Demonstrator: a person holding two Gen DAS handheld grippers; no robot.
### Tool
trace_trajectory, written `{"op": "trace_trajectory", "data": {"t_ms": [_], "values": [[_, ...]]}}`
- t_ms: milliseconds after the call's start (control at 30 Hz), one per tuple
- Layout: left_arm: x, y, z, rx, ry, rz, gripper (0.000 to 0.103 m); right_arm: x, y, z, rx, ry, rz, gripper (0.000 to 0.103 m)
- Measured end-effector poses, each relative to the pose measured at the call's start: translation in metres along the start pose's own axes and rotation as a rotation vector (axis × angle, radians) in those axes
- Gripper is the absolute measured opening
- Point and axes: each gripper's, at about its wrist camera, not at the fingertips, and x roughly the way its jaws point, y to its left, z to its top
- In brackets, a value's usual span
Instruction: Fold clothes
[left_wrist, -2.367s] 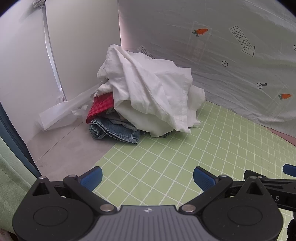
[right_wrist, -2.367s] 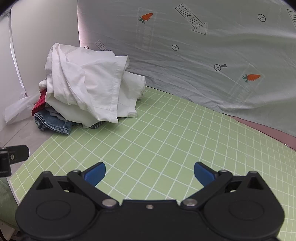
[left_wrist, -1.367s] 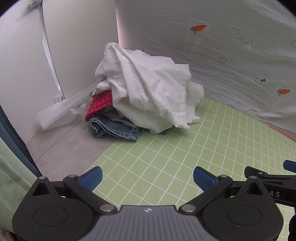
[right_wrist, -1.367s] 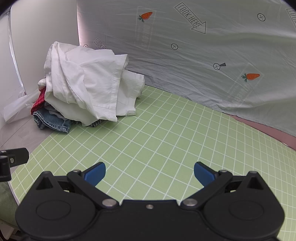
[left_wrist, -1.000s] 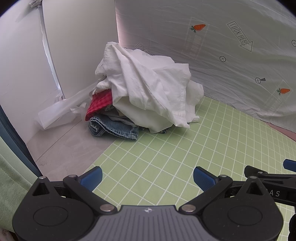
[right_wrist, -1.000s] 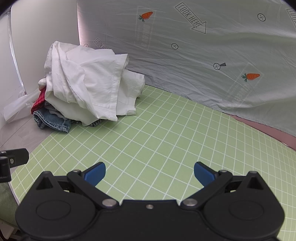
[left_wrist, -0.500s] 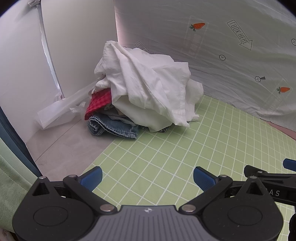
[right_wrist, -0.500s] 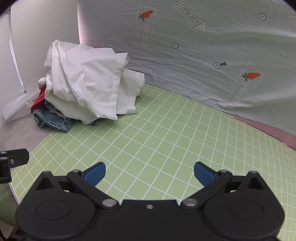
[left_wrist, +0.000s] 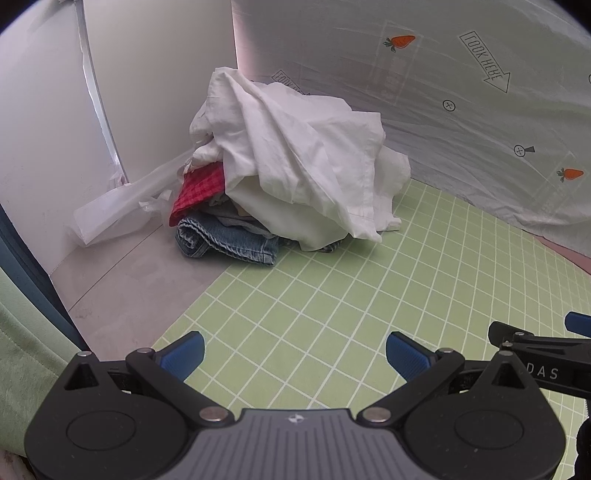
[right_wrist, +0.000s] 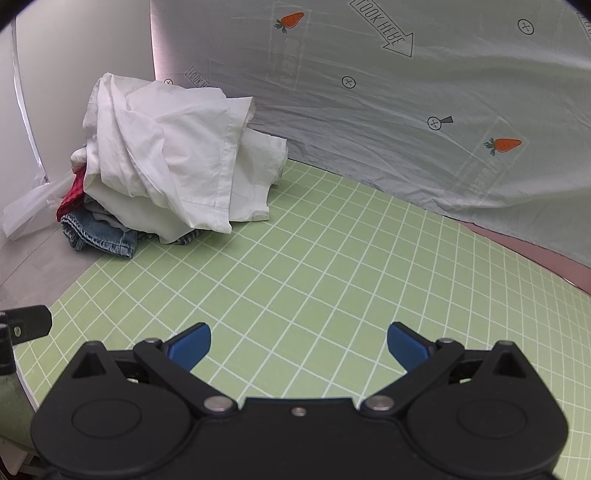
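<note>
- Clothes are piled in a heap (left_wrist: 291, 184) at the far left corner of the table, right against the white wall (left_wrist: 155, 92) and the grey sheet (left_wrist: 461, 147) hung behind.
- White cloth (left_wrist: 306, 162) is draped over the top of the heap and hangs down its front.
- Red checked cloth (left_wrist: 199, 188) is seen poking out on the left side, under the white cloth.
- Blue jeans (left_wrist: 225, 243) are found at the bottom, partly on the bare grey table (left_wrist: 122, 291) and partly on the green mat (left_wrist: 332, 306).
- White grid lines are printed on the green mat, and most of it is left bare in front of the heap.
- Little orange carrots and arrows with words are printed on the grey sheet.
- Crumpled clear plastic (left_wrist: 114, 210) is seen lying by the wall, just beside the heap.
- Left gripper (left_wrist: 293, 350) is held low over the near edge of the mat, with its blue fingers (left_wrist: 183, 354) spread wide and nothing between them.
- Right gripper (right_wrist: 299, 343) is held the same way over the mat, its blue fingers (right_wrist: 406, 345) set wide apart, and nothing is gripped.
- Both grippers are kept well apart from the heap.
</note>
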Motion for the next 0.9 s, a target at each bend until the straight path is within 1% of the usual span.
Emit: {"op": "trace_trajectory", "data": {"t_ms": [300,400,500,600,667,800,900], "values": [[0.015,0.010,0.006,-0.013,0.028,0.018,0.103,0.016,0.003,0.007,-0.007,0.025,0.002,0.103],[0.024,0.019,0.016,-0.028,0.028,0.025,0.103,0.028,0.006,0.018,-0.009,0.026,-0.002,0.103],[0.036,0.032,0.032,-0.034,0.015,0.039,0.103,0.044,0.009,0.034,-0.010,0.022,-0.010,0.103],[0.053,0.049,0.059,-0.039,0.014,0.046,0.103,0.061,0.011,0.051,-0.011,0.018,-0.019,0.103],[0.067,0.060,0.081,-0.040,0.008,0.045,0.103,0.078,0.010,0.069,-0.007,0.016,-0.028,0.102],[0.102,0.083,0.136,-0.056,-0.001,0.046,0.103,0.117,0.018,0.114,0.013,0.014,-0.032,0.102],[0.126,0.083,0.179,-0.063,-0.020,0.015,0.103,0.152,0.028,0.153,0.017,0.005,-0.024,0.102]]}}
